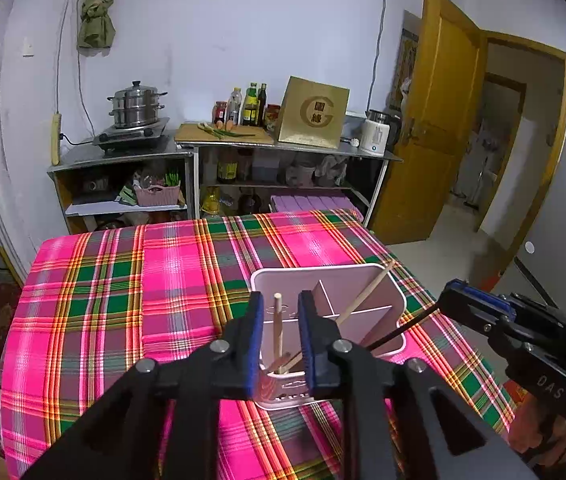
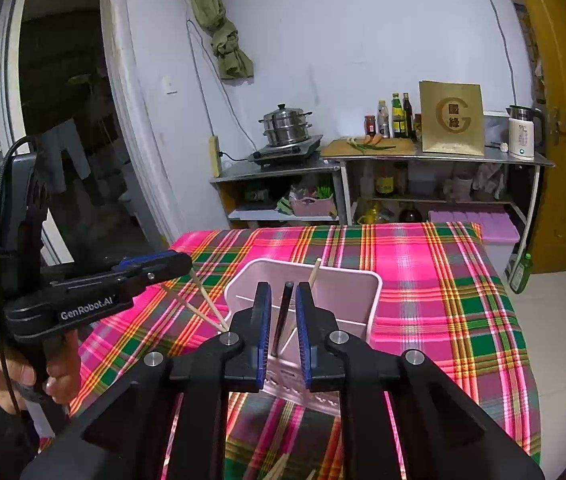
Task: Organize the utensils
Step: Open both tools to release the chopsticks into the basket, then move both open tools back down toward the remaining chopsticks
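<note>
Fingers (image 1: 306,336) of both grippers are parted, each loosely flanking a chopstick (image 1: 278,332) dropped, apparently, into the pink holder (image 1: 387,280) on the worktop (image 1: 123,300). Release is under way; withdrawal upward is needed next.

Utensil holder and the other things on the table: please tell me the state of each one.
Utensil holder: upright on the cloth, chopsticks inside.
Wooden chopstick: standing in holder, between left gripper fingers, not pressed.
Dark chopstick: in holder, between right gripper fingers, not pressed.
Door: open.
Steamer pot: lid on.
</note>
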A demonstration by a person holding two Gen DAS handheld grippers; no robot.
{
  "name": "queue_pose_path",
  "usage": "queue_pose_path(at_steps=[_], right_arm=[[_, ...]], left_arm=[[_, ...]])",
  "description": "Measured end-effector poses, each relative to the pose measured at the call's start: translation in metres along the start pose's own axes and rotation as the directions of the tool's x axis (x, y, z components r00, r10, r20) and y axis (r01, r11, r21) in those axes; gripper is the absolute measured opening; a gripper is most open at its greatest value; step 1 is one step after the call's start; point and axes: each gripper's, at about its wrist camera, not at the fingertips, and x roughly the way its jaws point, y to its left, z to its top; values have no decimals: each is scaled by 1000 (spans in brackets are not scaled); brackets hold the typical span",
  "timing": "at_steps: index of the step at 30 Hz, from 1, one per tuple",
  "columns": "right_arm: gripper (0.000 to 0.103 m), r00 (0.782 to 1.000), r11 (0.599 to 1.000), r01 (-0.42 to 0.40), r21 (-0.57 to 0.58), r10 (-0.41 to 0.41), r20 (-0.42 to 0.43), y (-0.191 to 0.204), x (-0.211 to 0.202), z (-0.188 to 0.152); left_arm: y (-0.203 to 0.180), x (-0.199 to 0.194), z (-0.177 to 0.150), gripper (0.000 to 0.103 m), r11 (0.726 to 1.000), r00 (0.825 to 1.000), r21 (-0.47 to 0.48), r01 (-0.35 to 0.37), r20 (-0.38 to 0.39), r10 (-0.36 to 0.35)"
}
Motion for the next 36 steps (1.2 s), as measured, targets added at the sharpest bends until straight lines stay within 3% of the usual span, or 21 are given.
queue_pose_path(at_steps=[9, 18, 25, 36], right_arm=[[13, 998, 1000, 16, -24, -15, 55, 9, -48, -17], [13, 997, 1000, 15, -6, -15, 70, 12, -93, -65], [13, 996, 997, 70, -12, -69, 52, 13, -111, -98], [13, 997, 997, 61, 36, -59, -43, 2, -105, -137]], left_arm=[[-4, -49, -15, 24, 1000, 997, -14, 6, 76, -5], [-16, -94, -69, 33, 999, 993, -24, 36, 117, -33], [-28, -96, -115, 33, 999, 995, -21, 50, 83, -48], [-43, -79, -164, 33, 996, 997, -34, 82, -10, -83]])
